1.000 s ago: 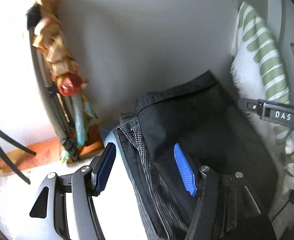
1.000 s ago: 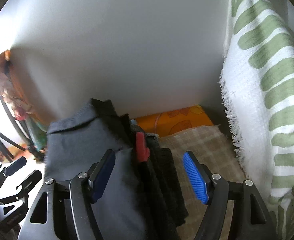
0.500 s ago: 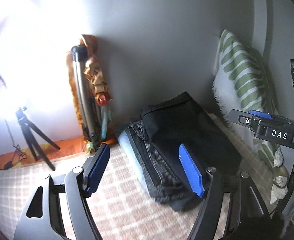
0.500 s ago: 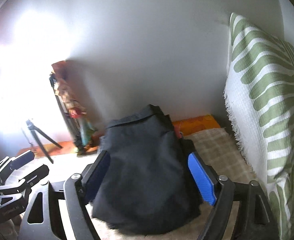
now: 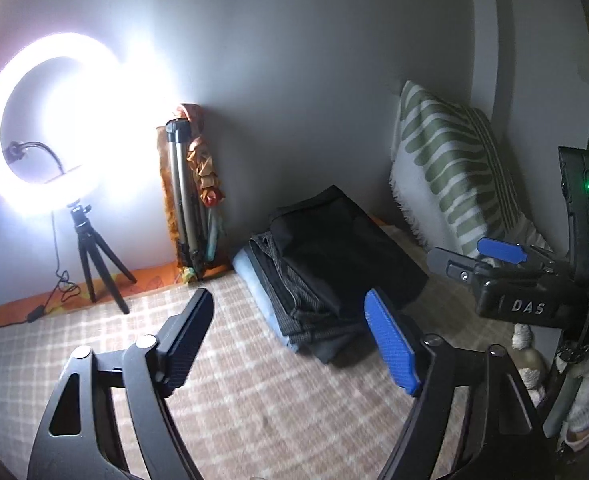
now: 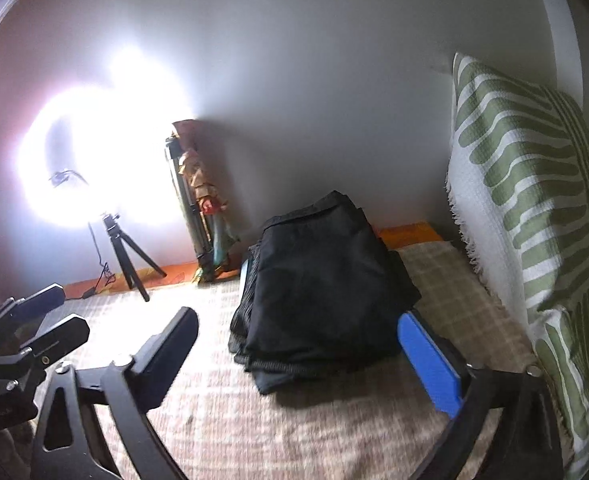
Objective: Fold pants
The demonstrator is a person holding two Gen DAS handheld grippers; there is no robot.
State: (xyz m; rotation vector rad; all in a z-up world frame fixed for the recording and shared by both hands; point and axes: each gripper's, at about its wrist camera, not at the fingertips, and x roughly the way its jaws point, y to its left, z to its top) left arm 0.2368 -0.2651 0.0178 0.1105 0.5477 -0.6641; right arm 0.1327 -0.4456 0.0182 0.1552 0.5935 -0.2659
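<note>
Both hand-held grippers have pulled back from the stack: left hand-held gripper (image 5: 290, 336) and right hand-held gripper (image 6: 294, 356) now sit well short of it, jaws opening wide with nothing between them. The folded black pants (image 6: 326, 280) lie on top of the clothes pile (image 5: 294, 292) on the checked bed cover (image 5: 234, 392), far right near the striped pillow (image 6: 534, 208). Reads as released; fold looks done.

The ring light (image 6: 106, 152) glares so hard that the wall behind it is washed out. Lower garments in the stack of folded pants (image 6: 318, 288) show only their edges. The striped cushion (image 6: 534, 216) is cut off at the right edge, and the bundle beside the folded tripod (image 5: 182, 196) is perhaps cloth
</note>
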